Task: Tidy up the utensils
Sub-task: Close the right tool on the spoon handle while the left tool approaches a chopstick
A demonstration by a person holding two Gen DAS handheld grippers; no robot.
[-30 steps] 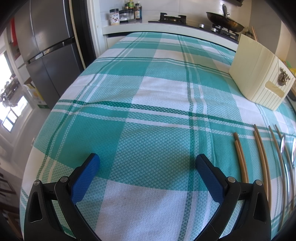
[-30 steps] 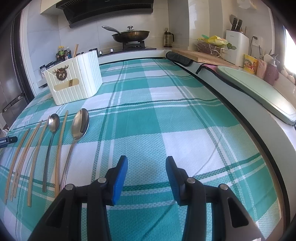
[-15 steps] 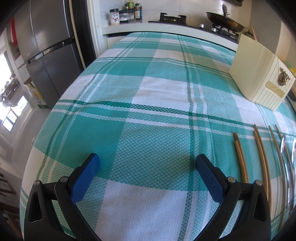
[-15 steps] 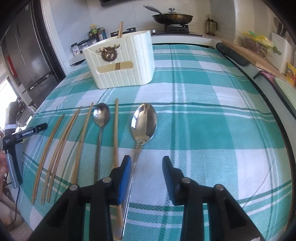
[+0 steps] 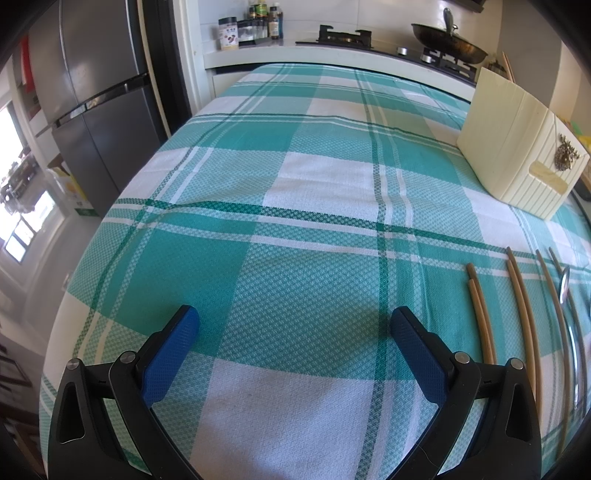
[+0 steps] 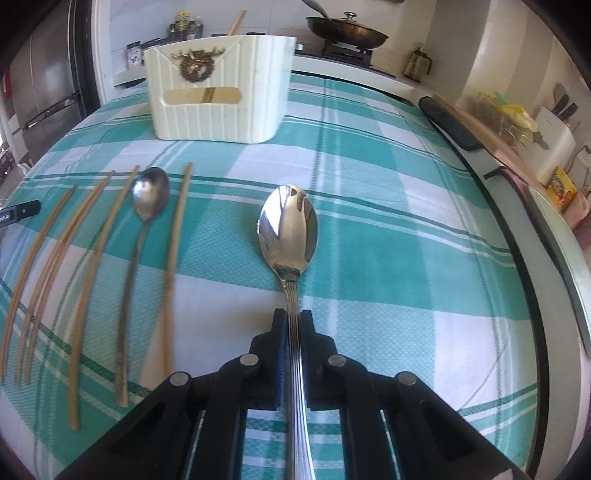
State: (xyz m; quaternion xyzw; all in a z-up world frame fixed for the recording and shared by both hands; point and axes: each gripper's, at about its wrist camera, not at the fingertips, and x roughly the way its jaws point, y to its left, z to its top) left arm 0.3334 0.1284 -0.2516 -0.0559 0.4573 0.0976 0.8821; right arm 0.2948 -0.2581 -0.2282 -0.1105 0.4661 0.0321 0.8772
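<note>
Large spoon (image 6: 289,229) now clamped by its ribbed handle in right gripper (image 6: 291,325), closed since half a second earlier; left gripper (image 5: 291,325) unmoved, spread wide over checked cloth (image 5: 295,206). Chopsticks (image 6: 92,258) and small spoon (image 6: 146,221) at nine o'clock, cream holder (image 6: 218,92) at eleven. Shiny bowl up, pointing to twelve.

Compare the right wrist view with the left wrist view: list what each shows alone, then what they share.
Only the right wrist view: the right gripper shut on the large spoon by its handle, and the knife block on the counter. Only the left wrist view: the left gripper, jaws wide apart over bare cloth. Both: the cream utensil holder, the chopsticks, the checked tablecloth, the fridge and the wok.
</note>
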